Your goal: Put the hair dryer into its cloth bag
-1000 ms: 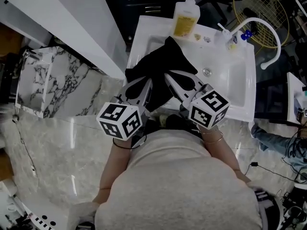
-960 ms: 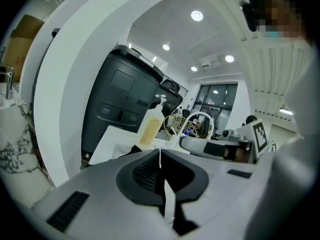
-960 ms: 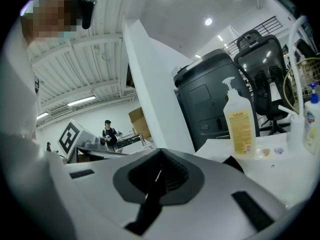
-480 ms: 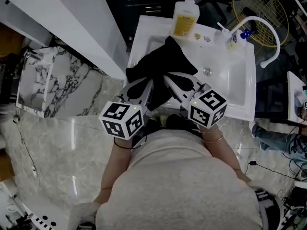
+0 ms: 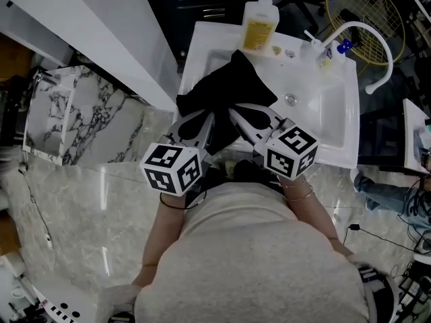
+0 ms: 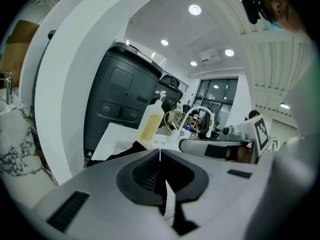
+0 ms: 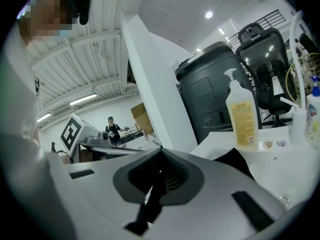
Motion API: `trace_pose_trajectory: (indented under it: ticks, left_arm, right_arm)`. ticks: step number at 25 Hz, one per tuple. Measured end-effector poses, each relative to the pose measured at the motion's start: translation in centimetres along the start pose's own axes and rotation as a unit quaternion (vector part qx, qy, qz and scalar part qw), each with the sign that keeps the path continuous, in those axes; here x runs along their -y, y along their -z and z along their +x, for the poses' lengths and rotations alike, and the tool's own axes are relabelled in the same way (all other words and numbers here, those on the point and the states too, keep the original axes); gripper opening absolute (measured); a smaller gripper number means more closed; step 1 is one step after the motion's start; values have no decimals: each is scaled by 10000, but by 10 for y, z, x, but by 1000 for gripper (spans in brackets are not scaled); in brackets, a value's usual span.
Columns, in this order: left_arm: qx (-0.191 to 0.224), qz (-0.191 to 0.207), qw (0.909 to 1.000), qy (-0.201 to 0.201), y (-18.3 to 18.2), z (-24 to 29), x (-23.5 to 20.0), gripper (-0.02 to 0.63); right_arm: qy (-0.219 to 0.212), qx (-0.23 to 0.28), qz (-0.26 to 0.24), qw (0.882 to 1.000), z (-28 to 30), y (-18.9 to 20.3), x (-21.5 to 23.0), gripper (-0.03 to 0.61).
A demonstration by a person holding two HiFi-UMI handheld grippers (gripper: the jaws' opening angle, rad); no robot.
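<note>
Hair dryer not seen in any view; whether inside cloth bag (image 5: 225, 89) cannot tell. Bag slumped in sink (image 5: 333, 113). Left gripper (image 5: 204, 121), right gripper (image 5: 237, 113): fingers fully closed, each apparently pinching bag's near edge. Bagging judged unfinished

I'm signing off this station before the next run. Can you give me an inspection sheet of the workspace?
Surface: white sink top, bare to the right of the drain.
Job's things: black cloth bag lies across the left of the basin; hair dryer not seen.
Clutter: soap bottle and small blue-capped bottle at the back rim, near the tap.
Grippers: left gripper and right gripper are both shut on the bag's near edge.
Cables: thin cable on the floor at right.
Surroundings: marble-patterned box at left; a person's leg at right.
</note>
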State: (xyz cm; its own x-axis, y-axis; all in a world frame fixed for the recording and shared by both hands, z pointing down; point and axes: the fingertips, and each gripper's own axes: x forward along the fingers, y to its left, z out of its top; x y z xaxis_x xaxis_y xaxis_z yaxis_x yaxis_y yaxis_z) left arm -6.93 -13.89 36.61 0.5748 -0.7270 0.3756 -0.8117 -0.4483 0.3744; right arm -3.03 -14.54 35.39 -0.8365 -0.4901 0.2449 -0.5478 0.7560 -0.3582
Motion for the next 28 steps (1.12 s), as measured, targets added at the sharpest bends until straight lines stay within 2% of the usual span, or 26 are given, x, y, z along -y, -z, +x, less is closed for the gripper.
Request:
trace_pose_trajectory:
  ticks: [28]
  left_arm:
    - [-144,6,9999,80,9,-1,2,12]
  right_arm:
    - [-125,-52,57,9999,0,9,-7,-2]
